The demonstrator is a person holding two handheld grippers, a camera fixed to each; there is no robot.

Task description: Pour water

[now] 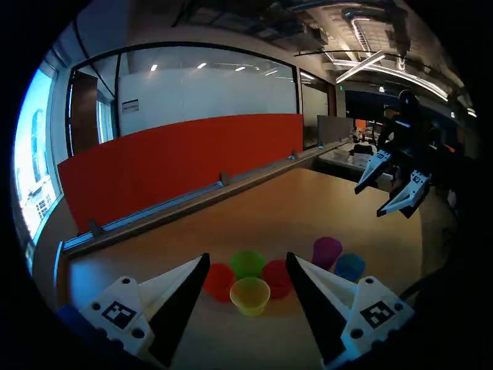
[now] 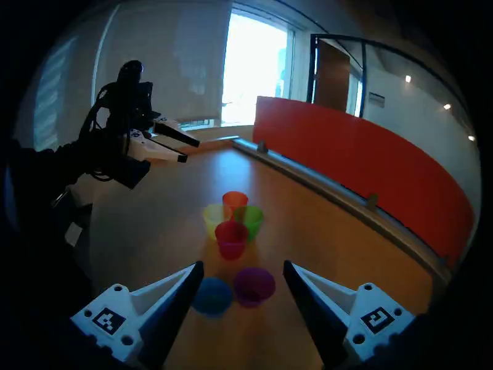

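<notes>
Cups [image 1: 249, 295] clustered on table [image 1: 277, 203], left gripper [image 1: 246, 256], right gripper [image 2: 242, 264] both spread

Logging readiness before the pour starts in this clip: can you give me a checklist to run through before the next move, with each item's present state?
1. Left gripper open, holding nothing: ok.
2. Right gripper open, holding nothing: ok.
3. Blue plastic cup and purple plastic cup upright on the wooden table, apart from the other cups: ok.
4. Finger room around the yellow plastic cup, green plastic cup and two red plastic cups: not ok, they are packed close together.
5. Water in any cup: cannot tell.
</notes>
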